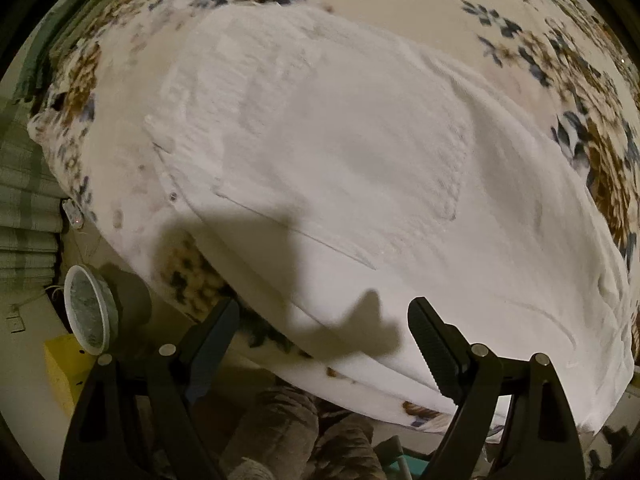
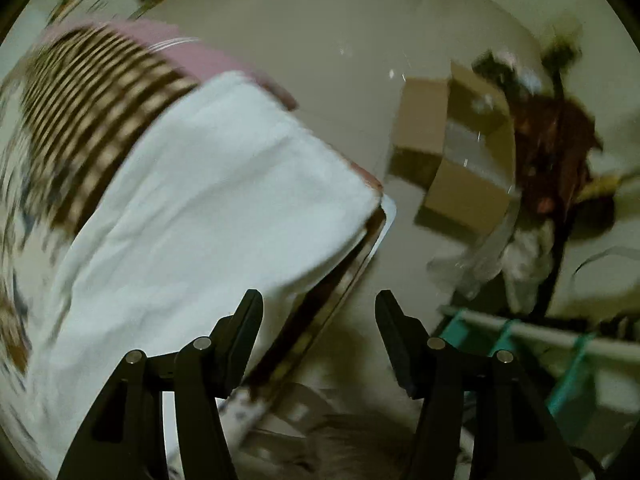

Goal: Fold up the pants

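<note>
White pants (image 1: 360, 152) lie spread flat over a floral blanket (image 1: 592, 92), a back pocket showing near the middle. My left gripper (image 1: 324, 316) hovers above their near edge, open, nothing between its fingers. In the right wrist view the white pants (image 2: 208, 208) reach to the bed's corner, partly over a brown-striped cloth (image 2: 92, 120) and a pink one (image 2: 192, 56). My right gripper (image 2: 318, 308) is open beside the bed's edge, over the floor, with nothing between its fingers. This view is motion-blurred.
A white bowl (image 1: 90, 312) and a yellow box (image 1: 60, 372) sit on the floor left of the bed. A person's legs (image 1: 304, 432) are at the bed's near edge. A cardboard box (image 2: 452, 160), clutter and a teal rack (image 2: 568, 368) stand on the floor to the right.
</note>
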`<state>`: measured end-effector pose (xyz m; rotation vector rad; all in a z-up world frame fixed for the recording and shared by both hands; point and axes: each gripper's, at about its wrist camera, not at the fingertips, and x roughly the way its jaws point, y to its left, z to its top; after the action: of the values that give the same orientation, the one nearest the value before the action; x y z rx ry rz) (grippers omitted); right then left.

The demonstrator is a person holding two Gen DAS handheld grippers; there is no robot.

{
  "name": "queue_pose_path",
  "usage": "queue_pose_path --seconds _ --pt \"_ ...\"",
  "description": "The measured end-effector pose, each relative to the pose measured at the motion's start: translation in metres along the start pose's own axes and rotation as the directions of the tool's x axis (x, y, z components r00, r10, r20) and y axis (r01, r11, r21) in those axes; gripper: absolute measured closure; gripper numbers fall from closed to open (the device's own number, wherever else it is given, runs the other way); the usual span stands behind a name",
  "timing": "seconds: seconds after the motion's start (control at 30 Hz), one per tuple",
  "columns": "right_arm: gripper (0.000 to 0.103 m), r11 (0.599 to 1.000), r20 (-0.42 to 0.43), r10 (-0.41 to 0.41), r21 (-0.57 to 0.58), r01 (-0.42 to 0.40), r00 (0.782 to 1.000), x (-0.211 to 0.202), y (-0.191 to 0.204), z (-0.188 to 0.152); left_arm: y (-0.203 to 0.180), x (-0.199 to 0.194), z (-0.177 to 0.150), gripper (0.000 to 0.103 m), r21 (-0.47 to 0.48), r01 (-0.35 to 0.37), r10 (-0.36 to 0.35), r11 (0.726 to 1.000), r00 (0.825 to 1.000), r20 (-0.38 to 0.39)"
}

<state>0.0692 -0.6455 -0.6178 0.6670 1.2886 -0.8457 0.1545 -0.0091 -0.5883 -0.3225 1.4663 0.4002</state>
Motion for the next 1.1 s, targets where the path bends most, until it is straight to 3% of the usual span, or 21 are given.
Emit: queue_pose_path --seconds 0.1,0.13,0.2,0.27,0.33,0.37,0.43,0.53,0.6,0.67,0.7,0.8,0.97,1.0,1.1 --pt "0.035 0.971 -0.069 0.182 -0.142 -0.191 0.981 -0.033 0.068 -0.026 0.007 -0.009 0.008 0.017 -0.018 -0.007 0.007 1.000 1.000 0.023" --pt "0.035 0.933 -0.153 0.266 -0.208 -0.294 0.952 -0.038 0.105 -0.032 0.010 -0.010 0.012 0.017 -0.028 -0.007 0.007 1.000 0.999 0.032" --pt "0.035 0.869 -0.268 0.340 -0.276 -0.410 0.901 -0.043 0.161 -0.043 0.016 -0.010 0.022 0.017 -0.048 -0.011 0.013 0.999 0.999 0.049" --pt "0.035 0.772 -0.369 0.360 -0.398 -0.496 0.857 -0.049 0.241 -0.060 0.021 -0.007 0.032 0.017 -0.068 -0.010 0.014 0.998 0.998 0.054" --pt "0.035 0.640 -0.484 0.372 -0.484 -0.597 0.792 -0.048 0.323 -0.080 0.029 0.000 0.043 0.017 -0.093 -0.002 0.007 0.996 0.999 0.053" --pt "0.035 0.592 -0.523 0.346 -0.522 -0.614 0.779 -0.046 0.356 -0.090 0.033 0.003 0.048 0.017 -0.099 -0.003 0.008 0.995 0.999 0.049" --pt "0.035 0.513 -0.554 0.253 -0.618 -0.596 0.793 -0.041 0.418 -0.117 0.043 0.008 0.055 0.017 -0.113 -0.007 0.011 0.994 0.999 0.039" --pt "0.036 0.418 -0.549 0.092 -0.736 -0.533 0.831 -0.031 0.476 -0.152 0.058 0.018 0.059 0.017 -0.144 -0.003 0.004 0.990 1.000 0.011" --pt "0.039 0.359 -0.530 0.020 -0.787 -0.501 0.848 -0.021 0.495 -0.168 0.069 0.026 0.060 0.017 -0.168 0.005 -0.009 0.986 1.000 -0.019" --pt "0.070 0.288 -0.453 -0.044 -0.859 -0.423 0.891 -0.019 0.508 -0.186 0.079 0.031 0.061 0.017 -0.179 0.010 -0.017 0.984 0.999 -0.037" --pt "0.092 0.264 -0.419 -0.049 -0.881 -0.393 0.906 -0.020 0.511 -0.192 0.083 0.033 0.061 0.017 -0.181 0.012 -0.020 0.983 0.999 -0.042" --pt "0.098 0.293 -0.387 0.002 -0.882 -0.370 0.922 -0.028 0.509 -0.192 0.093 0.037 0.062 0.017 -0.187 0.019 -0.030 0.982 0.998 -0.055" --pt "0.099 0.480 -0.434 0.118 -0.763 -0.434 0.893 -0.037 0.502 -0.163 0.108 0.042 0.062 0.017 -0.191 0.022 -0.036 0.981 0.997 -0.068" --pt "0.099 0.495 -0.433 0.118 -0.754 -0.431 0.893 -0.034 0.503 -0.161 0.112 0.044 0.062 0.017 -0.197 0.023 -0.038 0.980 0.997 -0.071" --pt "0.099 0.492 -0.417 0.085 -0.772 -0.402 0.905 -0.027 0.507 -0.170 0.114 0.045 0.065 0.017 -0.204 0.023 -0.039 0.979 0.996 -0.075"
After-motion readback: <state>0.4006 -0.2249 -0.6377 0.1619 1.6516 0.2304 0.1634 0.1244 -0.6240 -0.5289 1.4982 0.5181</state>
